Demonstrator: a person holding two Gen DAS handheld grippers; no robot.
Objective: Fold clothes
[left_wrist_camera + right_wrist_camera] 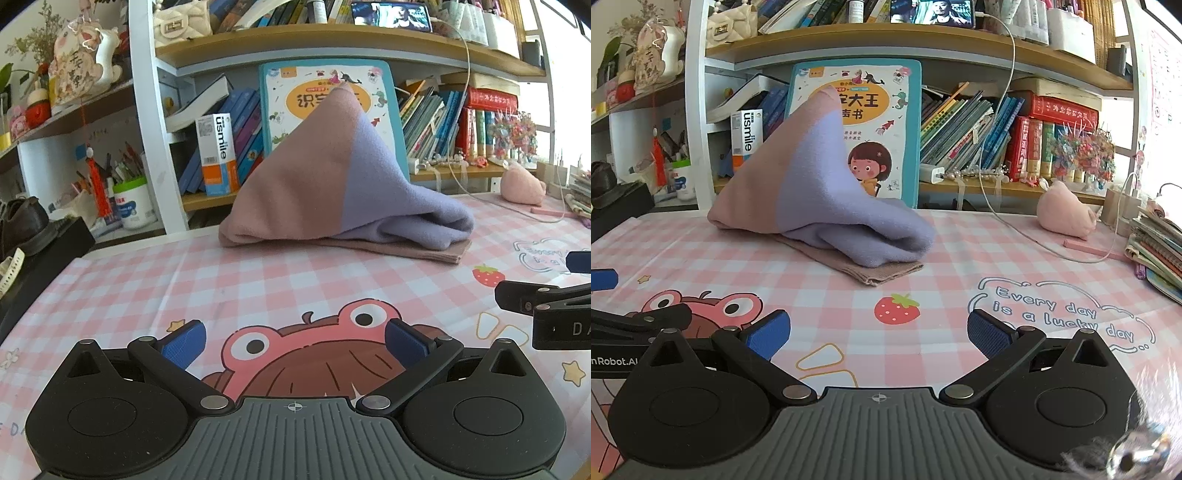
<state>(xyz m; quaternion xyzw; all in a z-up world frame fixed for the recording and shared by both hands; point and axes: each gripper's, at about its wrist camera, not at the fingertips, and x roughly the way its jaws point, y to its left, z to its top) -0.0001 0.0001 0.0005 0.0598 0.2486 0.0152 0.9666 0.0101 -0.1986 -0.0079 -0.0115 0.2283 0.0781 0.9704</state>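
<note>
Left gripper (293, 345): blue-padded jaws spread wide, nothing between them. It hovers low over the pink-and-white checked tablecloth (155, 280), right above the printed pink frog cartoon (295, 347).

Right gripper (879, 336): jaws likewise spread apart and empty, above the cloth near a printed red strawberry (897, 308) and the lettered "Every day is a lucky day" motif (1060, 314). The two grippers sit side by side; each shows at the edge of the other's view.

Soft fleece garment in dusty pink and lavender panels (332, 184): straight ahead of the left gripper, well beyond its fingertips, at the far edge of the table. From the right gripper it lies ahead and to the left (827, 192). One corner peaks upward, leaning against the upright teal-bordered children's book (882, 110) behind it. Lower folds rest on the cloth, with a brownish ribbed hem sticking out underneath. Neither gripper touches it.

Farther off, ahead-right of the right gripper: a small pink plush lump (1065, 214) and a white charging cable (997, 184) trailing across the table.
</note>
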